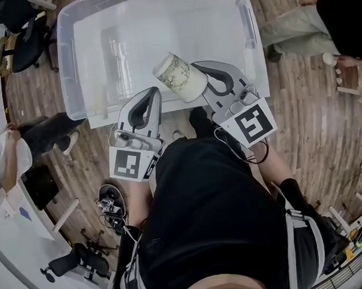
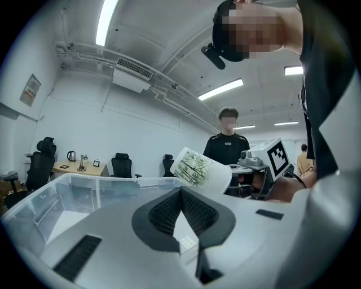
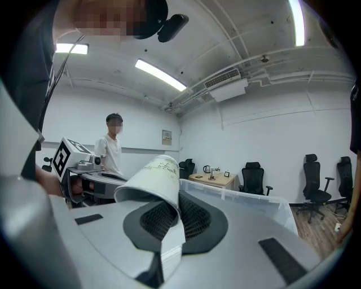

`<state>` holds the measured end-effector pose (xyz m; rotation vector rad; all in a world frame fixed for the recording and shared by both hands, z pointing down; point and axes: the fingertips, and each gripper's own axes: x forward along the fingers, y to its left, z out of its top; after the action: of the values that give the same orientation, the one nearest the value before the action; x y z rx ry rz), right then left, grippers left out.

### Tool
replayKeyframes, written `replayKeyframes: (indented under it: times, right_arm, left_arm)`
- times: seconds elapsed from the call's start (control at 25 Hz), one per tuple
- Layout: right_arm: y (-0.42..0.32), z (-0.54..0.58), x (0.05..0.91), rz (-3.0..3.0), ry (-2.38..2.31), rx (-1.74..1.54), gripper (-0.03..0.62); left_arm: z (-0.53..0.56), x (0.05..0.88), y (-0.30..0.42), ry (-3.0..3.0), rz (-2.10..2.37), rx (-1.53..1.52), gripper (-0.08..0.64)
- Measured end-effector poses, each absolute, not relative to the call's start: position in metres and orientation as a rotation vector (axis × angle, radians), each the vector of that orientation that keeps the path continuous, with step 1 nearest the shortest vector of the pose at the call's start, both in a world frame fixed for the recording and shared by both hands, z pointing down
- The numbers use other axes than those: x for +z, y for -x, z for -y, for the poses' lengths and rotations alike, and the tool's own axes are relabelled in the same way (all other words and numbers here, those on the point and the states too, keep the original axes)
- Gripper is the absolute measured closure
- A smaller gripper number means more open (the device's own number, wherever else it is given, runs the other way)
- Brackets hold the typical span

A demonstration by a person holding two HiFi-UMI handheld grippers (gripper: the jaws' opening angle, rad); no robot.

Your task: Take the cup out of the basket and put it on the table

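Note:
A white paper cup (image 1: 180, 76) printed with green bamboo hangs tilted over the near edge of the clear plastic basket (image 1: 67, 69). My right gripper (image 1: 199, 76) is shut on the cup's rim; in the right gripper view the cup's wall (image 3: 152, 178) is pinched between the ribbed pads at the right gripper (image 3: 175, 198). My left gripper (image 1: 156, 94) is shut and holds nothing, just left of the cup and apart from it. In the left gripper view the left gripper (image 2: 181, 192) points over the basket (image 2: 56, 192), with the cup (image 2: 200, 169) and the right gripper's marker cube (image 2: 276, 158) to its right.
The basket's white bottom (image 1: 158, 29) shows no other things. A white table (image 1: 12, 231) lies at the lower left and office chairs (image 1: 26, 34) stand at the upper left, all on wooden floor. People stand nearby: one in black (image 2: 227, 141), one in white (image 3: 113, 147).

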<state>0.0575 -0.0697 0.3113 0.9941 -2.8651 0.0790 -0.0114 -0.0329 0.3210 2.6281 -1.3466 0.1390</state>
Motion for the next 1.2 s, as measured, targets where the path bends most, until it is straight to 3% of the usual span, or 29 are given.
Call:
replayKeyframes:
  times: [0.8, 1.2]
  right_arm:
    - [0.002, -0.123, 0.339, 2.799, -1.086, 0.198, 0.569]
    - [-0.011, -0.183, 0.333, 2.803, -1.121, 0.134, 0.569]
  left_arm:
    - [-0.159, 0.339, 0.091, -2.649, 1.236, 0.104, 0.541]
    - [-0.208, 0.341, 0.082, -2.677, 1.182, 0.088, 0.541]
